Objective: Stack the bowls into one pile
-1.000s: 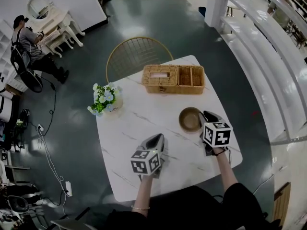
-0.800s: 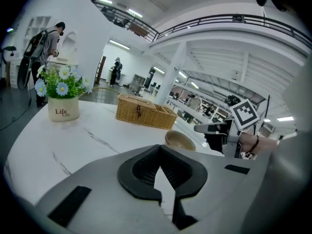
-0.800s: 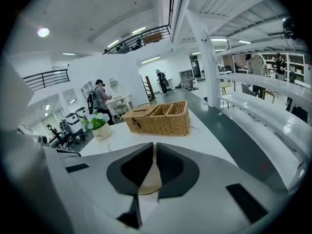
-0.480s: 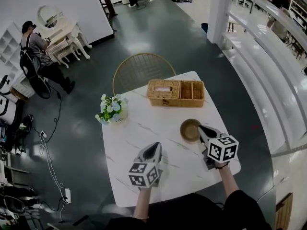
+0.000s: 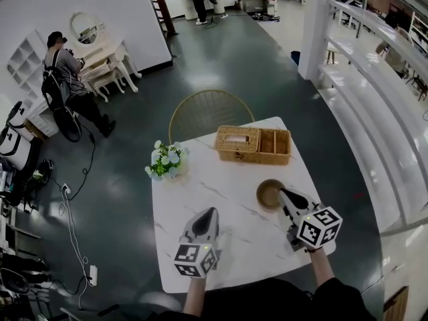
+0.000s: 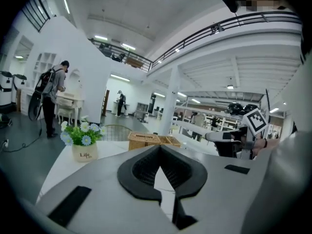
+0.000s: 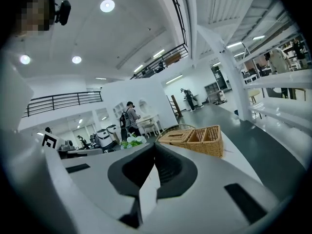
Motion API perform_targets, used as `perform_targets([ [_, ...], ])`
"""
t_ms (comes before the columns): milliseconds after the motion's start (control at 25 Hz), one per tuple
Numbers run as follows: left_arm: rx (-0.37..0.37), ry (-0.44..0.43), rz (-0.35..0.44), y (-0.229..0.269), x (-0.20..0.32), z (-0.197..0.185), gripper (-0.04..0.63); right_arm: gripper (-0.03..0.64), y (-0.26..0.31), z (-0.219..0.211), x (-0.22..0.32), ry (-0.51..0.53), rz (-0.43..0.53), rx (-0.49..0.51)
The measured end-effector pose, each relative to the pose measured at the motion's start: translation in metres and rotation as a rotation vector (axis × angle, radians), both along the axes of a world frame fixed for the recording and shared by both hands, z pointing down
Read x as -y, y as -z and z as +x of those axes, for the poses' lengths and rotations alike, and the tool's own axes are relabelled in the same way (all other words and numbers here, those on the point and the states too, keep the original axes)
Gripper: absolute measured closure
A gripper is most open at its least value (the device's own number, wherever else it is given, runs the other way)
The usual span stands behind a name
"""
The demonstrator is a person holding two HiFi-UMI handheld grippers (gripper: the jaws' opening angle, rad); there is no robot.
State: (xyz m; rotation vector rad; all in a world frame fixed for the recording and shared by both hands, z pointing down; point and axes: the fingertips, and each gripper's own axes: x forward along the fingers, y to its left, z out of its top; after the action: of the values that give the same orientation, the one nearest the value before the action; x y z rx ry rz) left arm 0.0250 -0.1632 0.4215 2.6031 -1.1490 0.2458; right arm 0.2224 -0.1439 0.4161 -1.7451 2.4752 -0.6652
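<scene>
A brown bowl pile (image 5: 270, 193) sits on the white marble table (image 5: 221, 199), toward its right side. My right gripper (image 5: 285, 194) hovers with its tip just beside the bowl's right rim, shut and holding nothing. My left gripper (image 5: 208, 215) hangs over the table's near middle, apart from the bowl, its jaws also shut and empty. In the left gripper view the left gripper (image 6: 160, 148) points across the table toward the basket. In the right gripper view the right gripper (image 7: 154, 145) is nearly level, and the bowl is hidden below it.
A wicker basket (image 5: 254, 146) with compartments stands at the table's far edge. A small pot of flowers (image 5: 167, 161) stands at the far left corner. A gold wire chair (image 5: 210, 110) stands behind the table. A person (image 5: 63, 72) stands at a white dresser far left.
Both grippers have lifted off the table and tipped up toward level. The right gripper's jaws, open beside the bowl a second ago, have shut with nothing in them.
</scene>
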Motion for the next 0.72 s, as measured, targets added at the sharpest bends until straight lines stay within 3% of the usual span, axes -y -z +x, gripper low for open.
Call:
perform_targets([
  [440, -0.005, 0.093, 0.152, 0.046, -0.005, -0.031, 0.581, 0.603, 0.054, 0.006, -0.016, -0.028, 0.181, -0.014],
  [720, -0.001, 0.156, 0.198, 0.060, -0.014, -0.053, 0.581, 0.603, 0.070, 0.008, -0.026, -0.032, 0.246, -0.064],
])
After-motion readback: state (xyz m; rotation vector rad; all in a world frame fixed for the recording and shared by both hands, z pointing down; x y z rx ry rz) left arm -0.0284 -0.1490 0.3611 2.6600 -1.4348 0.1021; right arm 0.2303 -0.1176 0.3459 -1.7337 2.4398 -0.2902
